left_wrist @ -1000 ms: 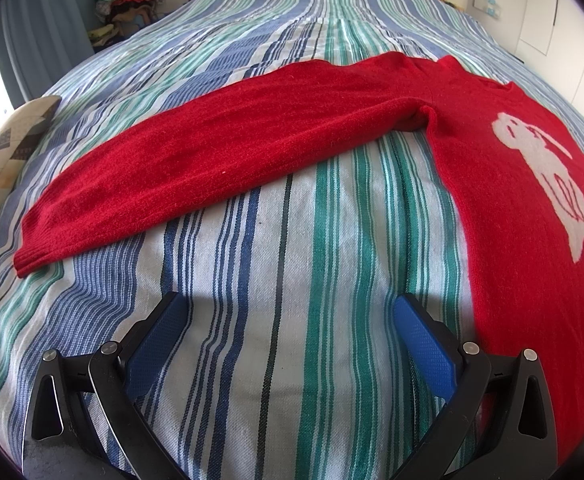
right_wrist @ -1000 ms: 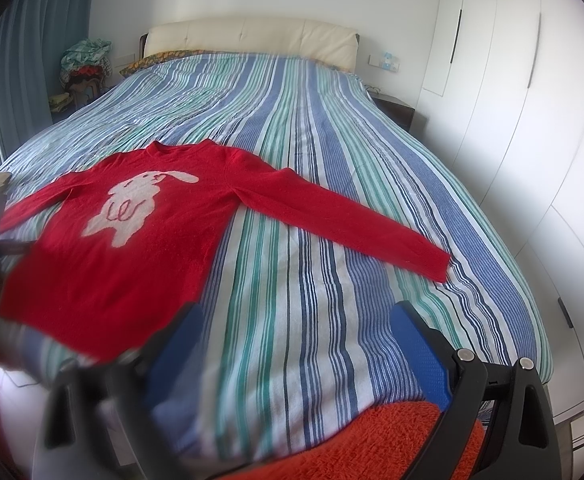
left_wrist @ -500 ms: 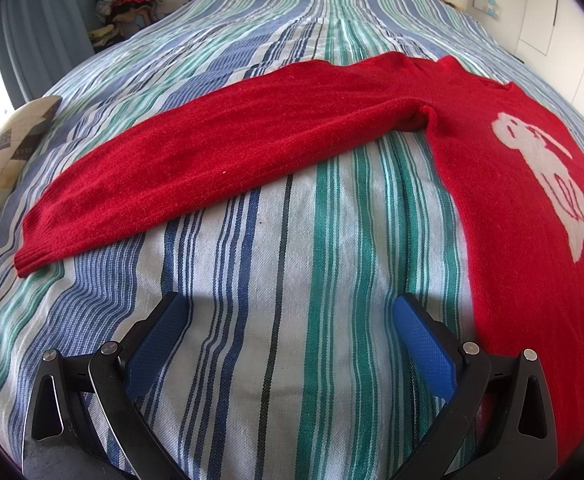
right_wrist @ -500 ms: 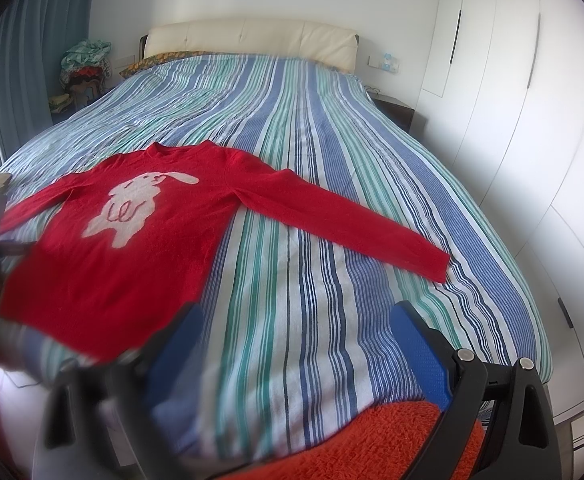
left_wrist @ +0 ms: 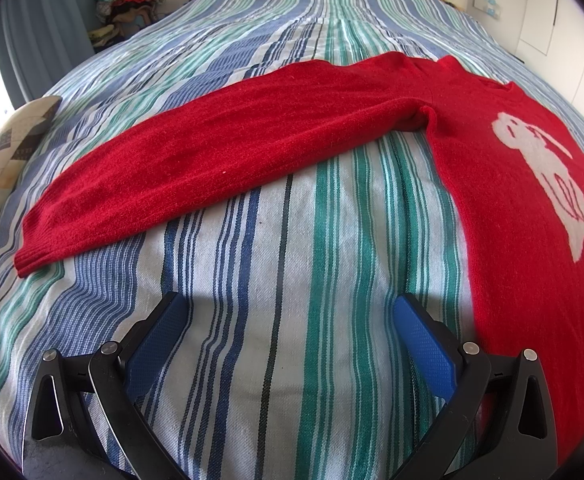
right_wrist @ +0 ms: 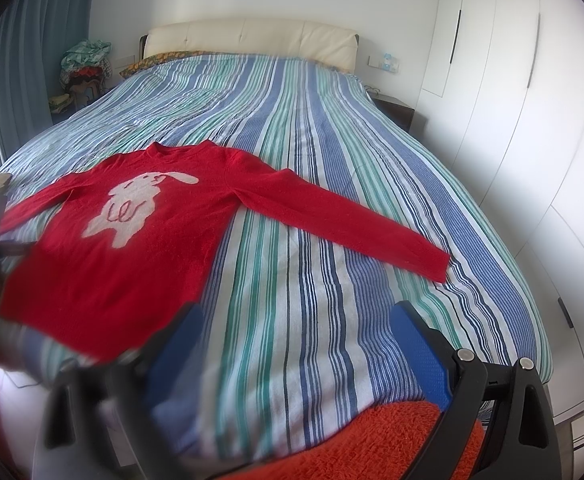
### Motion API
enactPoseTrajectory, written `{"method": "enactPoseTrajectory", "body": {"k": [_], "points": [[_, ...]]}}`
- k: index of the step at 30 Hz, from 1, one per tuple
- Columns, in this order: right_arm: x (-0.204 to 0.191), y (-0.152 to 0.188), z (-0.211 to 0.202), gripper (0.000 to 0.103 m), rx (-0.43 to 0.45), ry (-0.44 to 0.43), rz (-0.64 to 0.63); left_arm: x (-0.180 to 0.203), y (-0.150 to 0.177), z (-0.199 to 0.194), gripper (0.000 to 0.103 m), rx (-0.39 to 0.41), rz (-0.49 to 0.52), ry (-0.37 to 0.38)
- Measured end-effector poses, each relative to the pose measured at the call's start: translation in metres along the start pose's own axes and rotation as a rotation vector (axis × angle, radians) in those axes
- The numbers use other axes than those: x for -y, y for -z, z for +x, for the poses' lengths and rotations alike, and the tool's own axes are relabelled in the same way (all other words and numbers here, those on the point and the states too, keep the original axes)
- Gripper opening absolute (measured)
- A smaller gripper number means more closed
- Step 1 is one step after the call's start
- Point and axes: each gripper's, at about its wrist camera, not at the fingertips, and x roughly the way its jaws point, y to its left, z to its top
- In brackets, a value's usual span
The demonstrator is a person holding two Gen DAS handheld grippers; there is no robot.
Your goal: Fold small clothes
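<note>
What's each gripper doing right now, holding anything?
Left gripper: open, empty, above the bedspread beside the red sweater.
Right gripper: open, empty.

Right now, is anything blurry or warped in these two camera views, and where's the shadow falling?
Left wrist view: sharp; fisheye bulges the striped bedspread, and the open left gripper casts a grey shadow on it, short of the red sweater. Right wrist view: the right gripper has a smeared left finger and a crisp right one; wardrobe doors bow.
</note>
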Motion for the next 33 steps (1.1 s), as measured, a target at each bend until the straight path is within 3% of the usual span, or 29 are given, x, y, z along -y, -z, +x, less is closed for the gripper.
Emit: {"method": "enactPoseTrajectory", "body": {"k": [28, 31, 33], "points": [[-0.001, -0.002, -0.002, 0.094, -0.008, -0.005, -0.003, -0.005, -0.004, -0.006, 0.102, -0.019, -0.008, 0.020], [0.008, -0.005, 0.004, 0.094, -0.063, -0.078, 0.039, -0.013, -0.010, -0.021, 0.102, -0.061, -0.012, 0.072], [0.026, -0.010, 0.003, 0.094, -0.070, -0.150, 0.109, -0.022, -0.012, -0.041, 0.102, -0.021, -0.024, 0.072]]}}
